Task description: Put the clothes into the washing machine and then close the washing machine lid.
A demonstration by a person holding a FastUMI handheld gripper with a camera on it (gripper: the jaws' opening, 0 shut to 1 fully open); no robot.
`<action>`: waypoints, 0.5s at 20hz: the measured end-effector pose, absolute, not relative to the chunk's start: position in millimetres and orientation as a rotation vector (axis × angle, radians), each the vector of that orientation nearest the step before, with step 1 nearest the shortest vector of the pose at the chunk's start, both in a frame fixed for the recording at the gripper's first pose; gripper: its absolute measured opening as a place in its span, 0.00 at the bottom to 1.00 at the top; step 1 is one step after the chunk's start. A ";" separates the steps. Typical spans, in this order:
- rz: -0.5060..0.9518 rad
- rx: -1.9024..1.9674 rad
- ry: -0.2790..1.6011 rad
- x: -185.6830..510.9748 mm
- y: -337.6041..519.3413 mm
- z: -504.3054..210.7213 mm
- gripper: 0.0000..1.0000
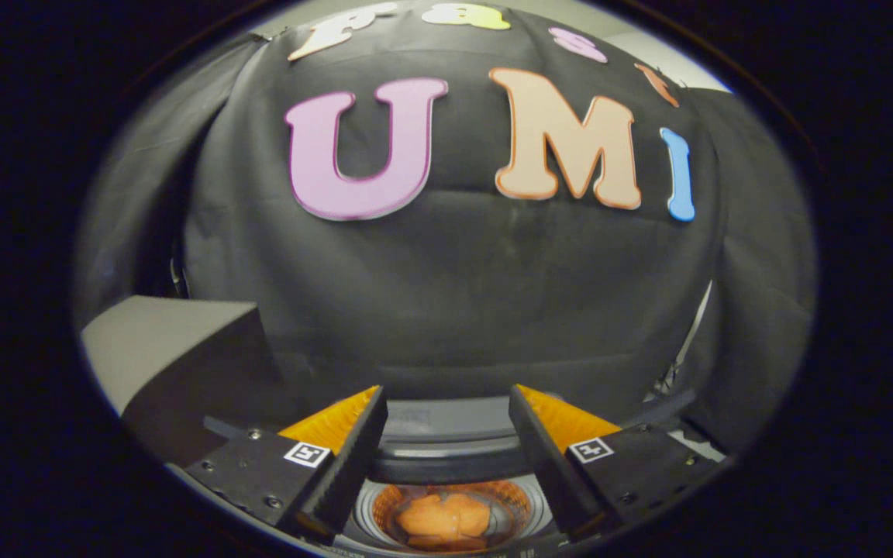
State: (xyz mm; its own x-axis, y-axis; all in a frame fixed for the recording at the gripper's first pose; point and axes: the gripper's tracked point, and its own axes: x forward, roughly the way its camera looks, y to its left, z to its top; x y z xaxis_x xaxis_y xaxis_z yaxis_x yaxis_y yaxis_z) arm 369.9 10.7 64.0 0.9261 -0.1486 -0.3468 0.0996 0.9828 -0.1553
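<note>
The tongs (446, 434) are wide open and hold nothing; the two fingers stand well apart over the washing machine (446, 449). Between the fingers, below them, the round drum opening (369, 515) of the machine is visible, and the orange clothes (443, 519) lie inside the drum. The dark raised lid (175, 364) of the machine stands up beside the left finger. Beyond the fingers hangs the black cloth wall (454, 294).
</note>
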 end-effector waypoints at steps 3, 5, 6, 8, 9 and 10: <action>-0.116 -0.165 0.372 361.1 12.7 35.3 0.97; -0.110 -0.139 0.364 349.9 16.5 31.2 0.97; -0.109 -0.122 0.353 345.3 17.3 32.1 0.97; -0.107 -0.124 0.354 339.8 20.3 30.2 0.98; -0.104 -0.124 0.355 335.4 22.2 28.7 0.98; -0.103 -0.120 0.351 331.9 22.5 28.2 0.98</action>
State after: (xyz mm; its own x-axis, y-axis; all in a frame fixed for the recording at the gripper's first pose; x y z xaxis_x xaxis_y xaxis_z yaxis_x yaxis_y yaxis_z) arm 331.9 22.5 28.2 0.9340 -0.1215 -0.3360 0.0800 0.9876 -0.1347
